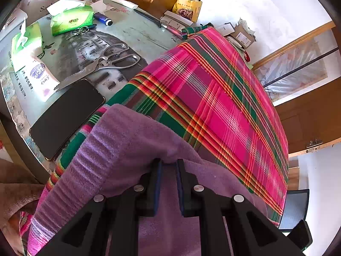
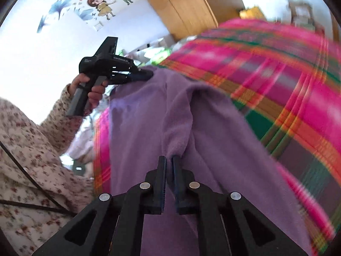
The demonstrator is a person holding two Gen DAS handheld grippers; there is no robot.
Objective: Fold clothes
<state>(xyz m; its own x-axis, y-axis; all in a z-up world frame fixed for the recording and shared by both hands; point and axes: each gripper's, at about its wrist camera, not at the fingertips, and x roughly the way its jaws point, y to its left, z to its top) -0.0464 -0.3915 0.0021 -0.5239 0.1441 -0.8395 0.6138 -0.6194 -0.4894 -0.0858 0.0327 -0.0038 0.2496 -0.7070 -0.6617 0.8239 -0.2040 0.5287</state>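
One purple fleece garment (image 1: pixel 132 140), soft, ribbed hem, bunched – your left gripper (image 1: pixel 169 162) & right gripper (image 2: pixel 169 160) each pinch it, fingers narrow; 2 grippers.

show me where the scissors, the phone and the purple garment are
scissors (image 1: pixel 110 60), left wrist view, on the pivot.
phone (image 1: pixel 66 117), left wrist view, middle of the dark screen.
purple garment (image 2: pixel 149 115), right wrist view, on its flat fleece.

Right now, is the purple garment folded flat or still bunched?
Bunched. The purple garment shows ridges and creases on the plaid cloth, pinched by the left tool and right tool.
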